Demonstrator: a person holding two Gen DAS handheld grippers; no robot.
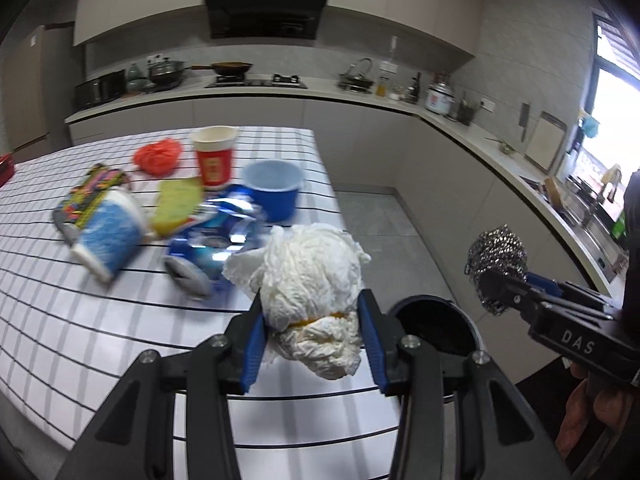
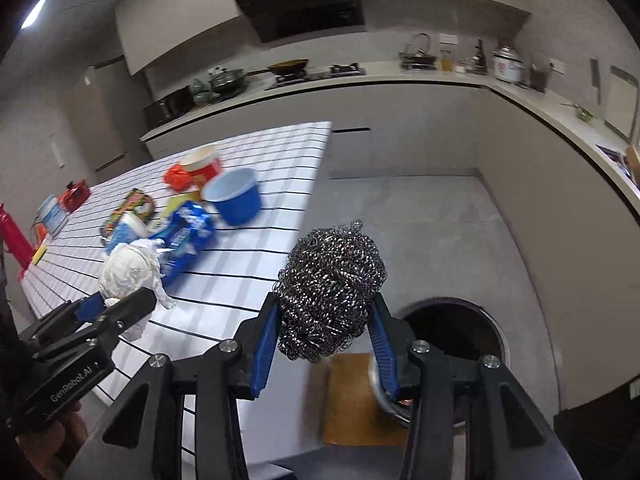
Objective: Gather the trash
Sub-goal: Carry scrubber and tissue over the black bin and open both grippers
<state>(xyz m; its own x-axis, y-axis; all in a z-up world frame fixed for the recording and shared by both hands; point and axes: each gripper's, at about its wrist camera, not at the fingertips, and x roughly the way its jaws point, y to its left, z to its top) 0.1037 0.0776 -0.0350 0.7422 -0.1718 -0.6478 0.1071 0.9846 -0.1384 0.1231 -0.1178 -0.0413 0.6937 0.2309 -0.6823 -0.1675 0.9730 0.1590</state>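
Observation:
My left gripper (image 1: 314, 344) is shut on a crumpled white paper wad (image 1: 312, 280), held above the near edge of the checked table (image 1: 80, 320). The same wad (image 2: 128, 268) and left gripper (image 2: 120, 304) show at the left of the right wrist view. My right gripper (image 2: 326, 336) is shut on a steel wool scrubber (image 2: 332, 288), held past the table's edge over the floor. In the left wrist view the scrubber (image 1: 496, 256) and right gripper (image 1: 496, 284) hang at the right. A round black trash bin (image 2: 452, 332) stands open on the floor below; its rim (image 1: 436, 320) lies just right of the wad.
On the table lie a blue bowl (image 1: 272, 188), a red paper cup (image 1: 214, 156), an orange net ball (image 1: 158, 156), a crushed blue wrapper (image 1: 212, 240), a tipped blue-and-white cup (image 1: 106, 232) and a yellow packet (image 1: 178, 200). Kitchen counters (image 1: 460, 120) run behind and to the right. A brown board (image 2: 356, 396) lies beside the bin.

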